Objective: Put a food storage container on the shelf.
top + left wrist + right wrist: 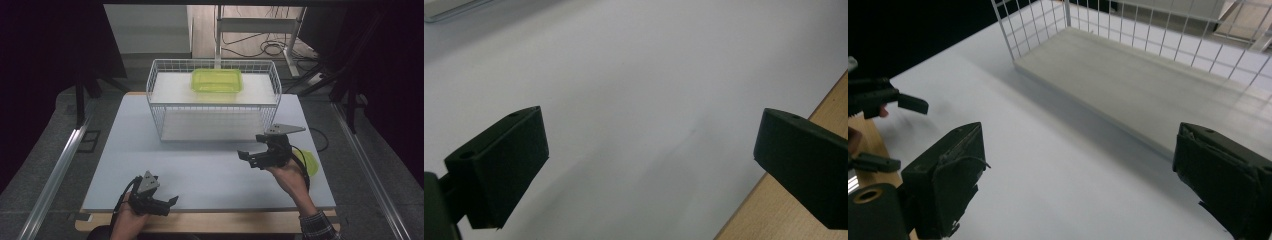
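Grippers are both empty right now, so this looks like the reach-in stage before anything gets grabbed. Right gripper hovers over the white table just in front of the wire rack, jaws spread wide with nothing between them; in the right gripper view you can see straight onto the rack's lower shelf, which looks bare. Left gripper sits low near the front edge of the table, jaws apart too, with plain tabletop between them. The obvious candidate to work on is the green container on the rack's top shelf, well apart from both grippers. There's also a green lid-looking thing just behind the right hand, partly hidden, can't tell exactly what it is. My guess for the next move: the right gripper has to lift up and forward over the rack's wire rim to get at that container, staying open till it's lined up on the edge.
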Demonstrator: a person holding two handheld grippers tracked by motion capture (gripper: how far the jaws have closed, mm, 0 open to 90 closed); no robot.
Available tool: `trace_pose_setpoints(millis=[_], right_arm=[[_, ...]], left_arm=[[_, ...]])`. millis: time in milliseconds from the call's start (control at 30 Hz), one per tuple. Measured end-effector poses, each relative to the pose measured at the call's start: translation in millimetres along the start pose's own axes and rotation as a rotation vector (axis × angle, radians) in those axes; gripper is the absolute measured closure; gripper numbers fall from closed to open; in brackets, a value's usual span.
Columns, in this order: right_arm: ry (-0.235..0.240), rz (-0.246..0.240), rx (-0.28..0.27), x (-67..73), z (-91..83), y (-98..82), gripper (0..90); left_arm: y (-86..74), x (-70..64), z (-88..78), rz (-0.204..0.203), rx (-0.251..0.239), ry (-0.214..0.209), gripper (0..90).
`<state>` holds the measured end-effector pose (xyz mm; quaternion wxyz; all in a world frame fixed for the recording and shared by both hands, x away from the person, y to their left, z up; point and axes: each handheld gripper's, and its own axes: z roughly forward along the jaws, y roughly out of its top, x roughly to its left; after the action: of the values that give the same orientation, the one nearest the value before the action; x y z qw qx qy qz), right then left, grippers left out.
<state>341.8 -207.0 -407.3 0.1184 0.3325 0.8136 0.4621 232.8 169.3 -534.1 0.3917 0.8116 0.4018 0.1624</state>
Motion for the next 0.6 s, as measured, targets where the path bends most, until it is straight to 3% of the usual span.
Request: trace_pose_setpoints(millis=[300, 600], right_arm=[[-0.004, 0.005, 0.003, 2.4, -1.6, -23.1, 6.2], [-0.052, -0.017, 0.007, 8.0, -5.6, -49.3, 5.8]], left_arm=[[-0.1, -0.6, 0.0, 0.001, 0.001, 0.0, 1.0], [0.1, -1.0, -0.8, 0.006, 0.002, 0.002, 1.4]])
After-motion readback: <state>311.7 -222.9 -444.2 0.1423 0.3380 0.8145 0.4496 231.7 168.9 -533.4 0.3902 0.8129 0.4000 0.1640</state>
